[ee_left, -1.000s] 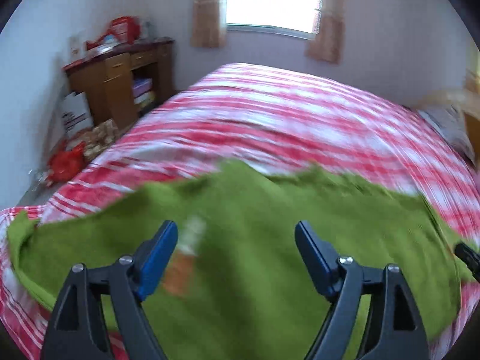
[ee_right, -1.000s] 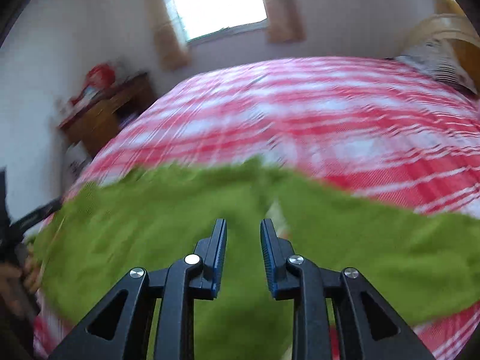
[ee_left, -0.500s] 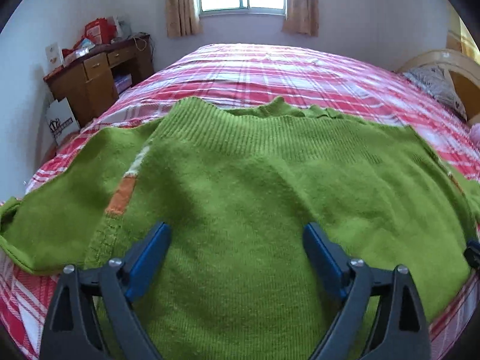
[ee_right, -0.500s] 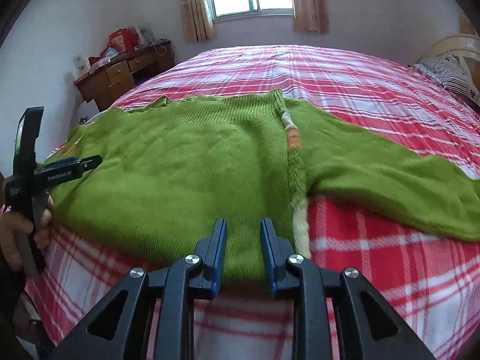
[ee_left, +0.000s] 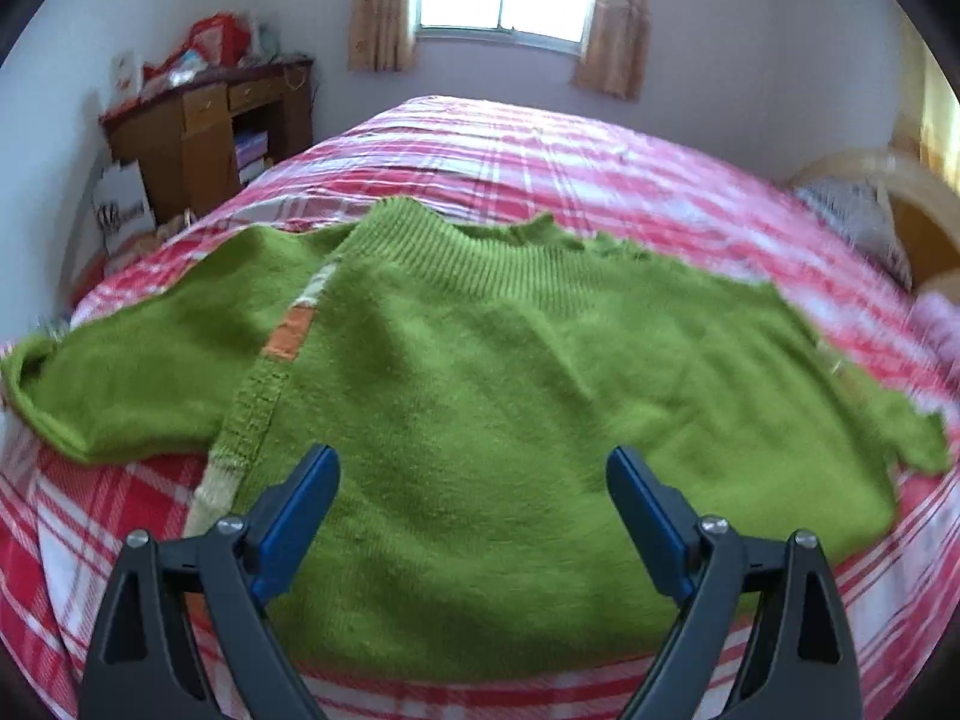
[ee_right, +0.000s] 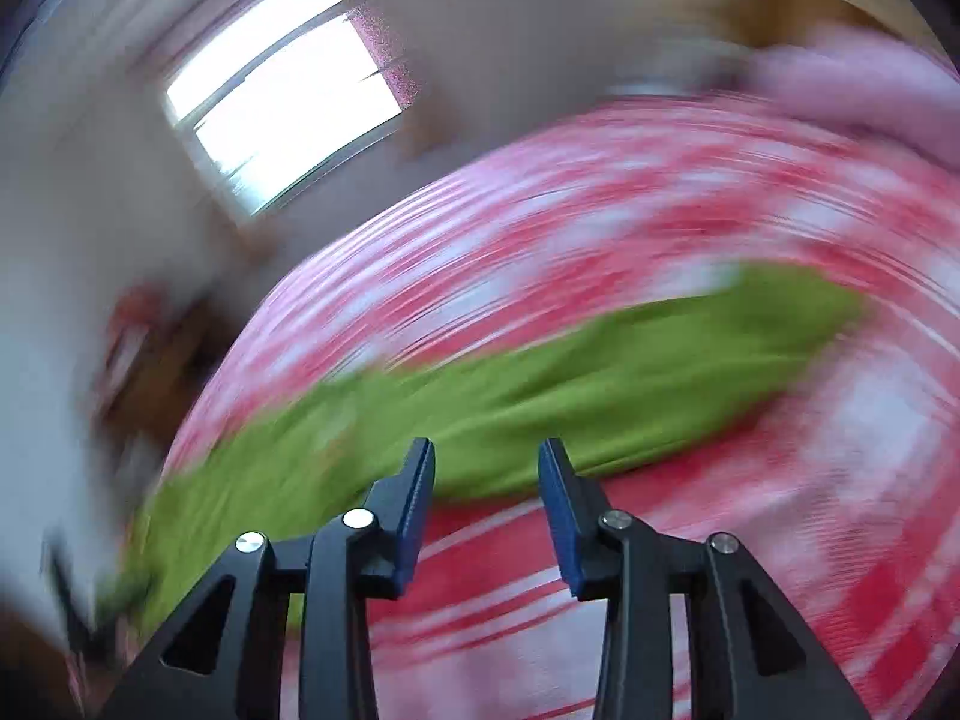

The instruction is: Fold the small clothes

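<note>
As both hang empty, left claw (ee_left: 473,498) wide over sweater (ee_left: 480,372), right claw (ee_right: 486,504) part-open.

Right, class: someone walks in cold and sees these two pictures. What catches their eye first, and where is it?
The bright green sweater spread flat across the red-and-white checked bedspread dominates the left wrist view. The open left gripper hovers over its near hem. In the right wrist view, the open right gripper sits before a heavily blurred scene.
</note>
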Demonstrator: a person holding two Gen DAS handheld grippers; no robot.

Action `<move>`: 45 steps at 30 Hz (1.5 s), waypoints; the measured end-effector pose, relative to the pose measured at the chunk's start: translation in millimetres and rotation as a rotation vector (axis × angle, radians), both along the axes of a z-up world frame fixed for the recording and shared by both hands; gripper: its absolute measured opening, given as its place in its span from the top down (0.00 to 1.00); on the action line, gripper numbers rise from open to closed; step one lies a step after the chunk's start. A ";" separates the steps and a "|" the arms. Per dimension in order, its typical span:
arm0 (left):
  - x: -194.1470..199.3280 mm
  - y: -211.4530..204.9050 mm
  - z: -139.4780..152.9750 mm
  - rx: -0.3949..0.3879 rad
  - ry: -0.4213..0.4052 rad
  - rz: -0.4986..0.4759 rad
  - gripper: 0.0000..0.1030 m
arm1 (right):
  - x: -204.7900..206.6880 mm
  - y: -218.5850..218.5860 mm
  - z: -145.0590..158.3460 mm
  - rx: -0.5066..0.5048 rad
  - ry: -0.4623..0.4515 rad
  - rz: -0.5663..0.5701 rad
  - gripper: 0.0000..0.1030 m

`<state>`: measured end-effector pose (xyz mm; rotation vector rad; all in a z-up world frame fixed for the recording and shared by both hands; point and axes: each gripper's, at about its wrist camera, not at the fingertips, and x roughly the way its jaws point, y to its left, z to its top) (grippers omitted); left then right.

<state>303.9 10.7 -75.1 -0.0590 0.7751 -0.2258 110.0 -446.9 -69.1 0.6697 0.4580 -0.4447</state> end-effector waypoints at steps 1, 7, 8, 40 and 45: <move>1.1 2.0 2.5 -0.032 0.009 0.009 0.09 | -10.9 -22.5 -5.1 0.051 -0.014 -0.076 0.64; 8.9 -8.1 9.3 -0.025 0.021 0.021 0.09 | -26.1 -116.9 -42.4 0.225 0.001 -0.264 0.64; 8.6 -11.1 9.6 -0.014 0.017 0.016 0.09 | -22.0 -123.3 -48.3 0.251 -0.002 -0.267 0.64; 56.0 30.7 36.6 0.058 -0.080 0.058 0.09 | 39.3 -5.1 6.2 -0.018 0.012 0.061 0.64; 126.8 30.4 30.2 0.073 -0.035 0.048 0.10 | 152.0 71.6 16.0 -0.126 0.084 0.462 0.64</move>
